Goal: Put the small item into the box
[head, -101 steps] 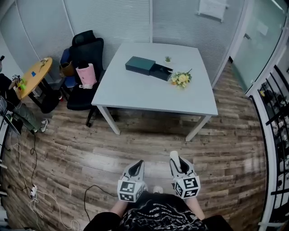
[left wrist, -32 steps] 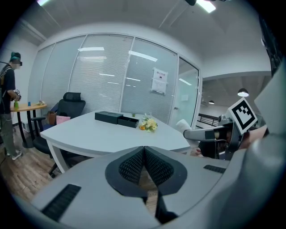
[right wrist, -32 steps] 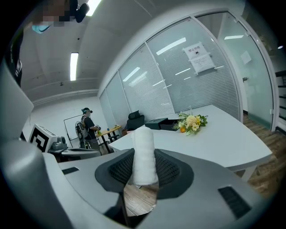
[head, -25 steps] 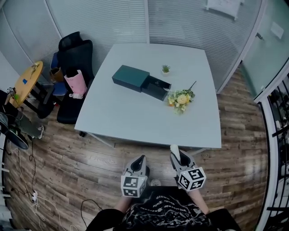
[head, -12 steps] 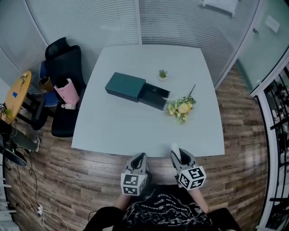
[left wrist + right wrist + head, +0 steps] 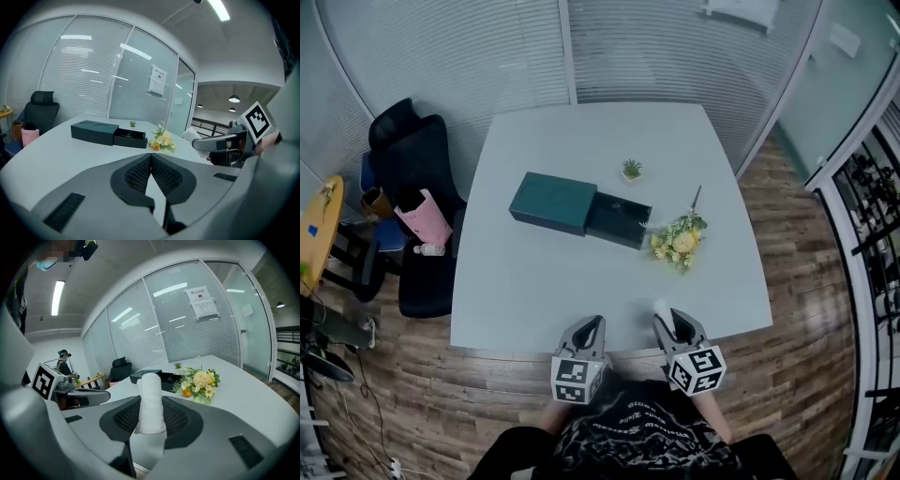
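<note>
A dark green box [image 6: 550, 202] lies mid-table with its drawer [image 6: 619, 219] slid out to the right; it also shows in the left gripper view as the box [image 6: 93, 132] and far off in the right gripper view as the box [image 6: 145, 376]. My right gripper [image 6: 668, 322] is shut on a small white rolled item [image 6: 150, 401], whose tip pokes out over the table's near edge [image 6: 662, 307]. My left gripper [image 6: 590, 329] hangs beside it, jaws shut and empty [image 6: 151, 173]. Both grippers are well short of the box.
A bunch of yellow flowers [image 6: 678, 240] lies right of the drawer, and a tiny potted plant [image 6: 631, 170] stands behind it. The white table [image 6: 534, 291] stands on wood flooring. A black office chair [image 6: 411, 159] and pink bag [image 6: 423, 214] sit at the left.
The view has moved forward to the table: both grippers, earlier over the floor, now reach its near edge. The white item stays in the right gripper.
</note>
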Available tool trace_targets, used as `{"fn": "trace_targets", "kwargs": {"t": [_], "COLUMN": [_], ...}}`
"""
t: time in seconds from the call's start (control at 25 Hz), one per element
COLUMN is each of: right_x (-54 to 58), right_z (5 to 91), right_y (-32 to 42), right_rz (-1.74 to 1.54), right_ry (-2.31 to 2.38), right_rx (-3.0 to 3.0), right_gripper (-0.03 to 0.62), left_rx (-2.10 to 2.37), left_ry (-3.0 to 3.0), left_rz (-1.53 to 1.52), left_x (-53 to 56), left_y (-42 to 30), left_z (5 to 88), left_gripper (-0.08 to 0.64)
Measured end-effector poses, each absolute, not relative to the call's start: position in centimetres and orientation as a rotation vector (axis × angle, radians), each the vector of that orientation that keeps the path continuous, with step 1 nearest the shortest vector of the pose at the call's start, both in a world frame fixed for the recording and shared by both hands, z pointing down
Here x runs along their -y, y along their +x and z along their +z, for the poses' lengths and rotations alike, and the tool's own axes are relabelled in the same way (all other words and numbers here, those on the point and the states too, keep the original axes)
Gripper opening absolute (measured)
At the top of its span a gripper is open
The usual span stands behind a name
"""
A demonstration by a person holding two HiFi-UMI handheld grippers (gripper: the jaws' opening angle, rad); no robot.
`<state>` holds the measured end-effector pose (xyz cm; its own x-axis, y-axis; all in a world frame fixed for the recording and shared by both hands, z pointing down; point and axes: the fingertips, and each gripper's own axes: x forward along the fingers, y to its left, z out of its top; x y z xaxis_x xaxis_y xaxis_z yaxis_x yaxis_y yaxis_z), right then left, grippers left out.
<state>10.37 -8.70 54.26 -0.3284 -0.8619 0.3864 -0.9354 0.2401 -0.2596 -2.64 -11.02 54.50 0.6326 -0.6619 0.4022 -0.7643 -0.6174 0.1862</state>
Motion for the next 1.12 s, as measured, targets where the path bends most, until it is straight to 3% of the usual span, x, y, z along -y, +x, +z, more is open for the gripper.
{"fn": "trace_targets", "kwargs": {"t": [1.12], "right_x": [17.9], "right_z": [51.1], "right_y": [9.5], "right_rz": [0.491], "right_ry": [1.555], "right_rx": [2.386], "right_gripper": [0.143], "left_rx": [1.237], "left_ry": [2.418], "left_rz": [0.39], "left_x": [17.2], "left_y": [-4.3], "left_z": [54.6], "left_gripper": [0.018]}}
